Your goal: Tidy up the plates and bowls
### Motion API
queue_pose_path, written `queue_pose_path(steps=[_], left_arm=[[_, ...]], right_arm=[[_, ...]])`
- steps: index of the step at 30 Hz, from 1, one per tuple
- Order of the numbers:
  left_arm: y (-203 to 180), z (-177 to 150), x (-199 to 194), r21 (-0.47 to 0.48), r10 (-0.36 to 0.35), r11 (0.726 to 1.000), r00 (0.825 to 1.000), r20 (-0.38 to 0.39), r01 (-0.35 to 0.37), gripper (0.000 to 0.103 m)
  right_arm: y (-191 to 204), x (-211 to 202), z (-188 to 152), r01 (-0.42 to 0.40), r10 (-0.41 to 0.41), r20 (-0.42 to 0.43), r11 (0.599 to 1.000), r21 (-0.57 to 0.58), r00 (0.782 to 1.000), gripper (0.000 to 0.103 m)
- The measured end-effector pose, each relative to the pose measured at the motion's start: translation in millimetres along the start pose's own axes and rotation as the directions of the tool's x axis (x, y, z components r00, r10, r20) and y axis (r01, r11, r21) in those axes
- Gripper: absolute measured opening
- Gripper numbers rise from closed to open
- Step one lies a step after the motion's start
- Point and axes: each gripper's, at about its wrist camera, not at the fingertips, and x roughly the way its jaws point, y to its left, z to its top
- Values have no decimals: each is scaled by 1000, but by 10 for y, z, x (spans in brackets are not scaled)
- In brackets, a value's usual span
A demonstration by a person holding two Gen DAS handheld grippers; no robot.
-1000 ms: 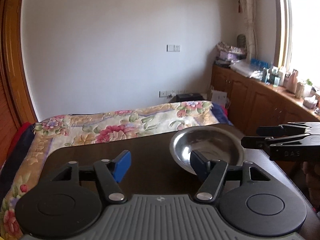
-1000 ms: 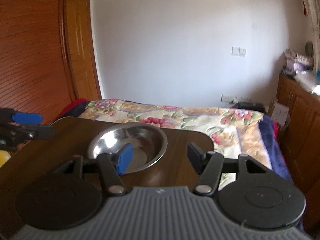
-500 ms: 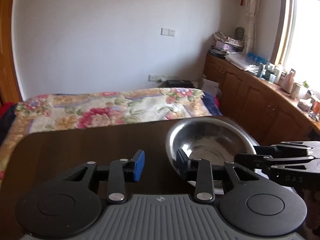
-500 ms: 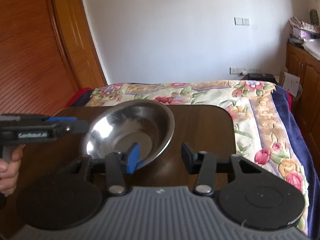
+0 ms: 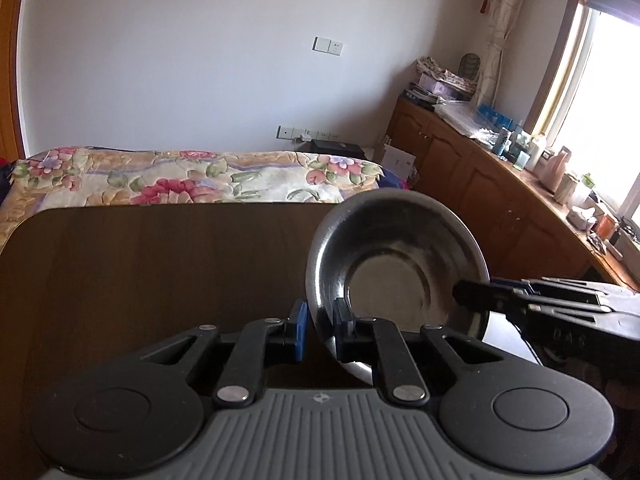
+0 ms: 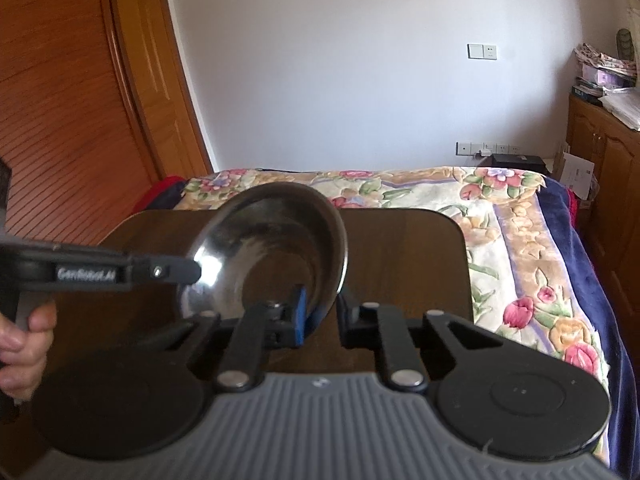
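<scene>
A shiny steel bowl (image 5: 400, 264) is held tilted above the dark wooden table (image 5: 160, 272). My left gripper (image 5: 320, 330) is shut on its near left rim. My right gripper (image 6: 322, 316) is shut on the bowl's opposite rim; the bowl also shows in the right wrist view (image 6: 272, 256). In the left wrist view the right gripper (image 5: 472, 296) reaches in from the right edge onto the bowl's rim. In the right wrist view the left gripper (image 6: 188, 270) reaches in from the left, with a hand on its handle.
A bed with a floral quilt (image 5: 192, 178) lies just beyond the table's far edge. A wooden cabinet run (image 5: 500, 192) with clutter stands at the right under a window. A wooden wardrobe (image 6: 72, 100) stands at the left.
Both grippers have closed onto opposite rims of the bowl. The bowl has risen off the table and tilted toward the cameras.
</scene>
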Motion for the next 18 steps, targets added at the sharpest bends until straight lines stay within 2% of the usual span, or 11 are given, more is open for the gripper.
queue_pose_path(steps=[6, 18], left_arm=[[-96, -48, -435, 31, -4, 1000, 999, 47, 3, 44], [-405, -130, -1471, 93, -21, 996, 988, 150, 7, 44]], right_arm=[[69, -192, -6, -5, 4, 28, 1000, 10, 1000, 14], [365, -1030, 39, -17, 21, 125, 999, -35, 992, 14]])
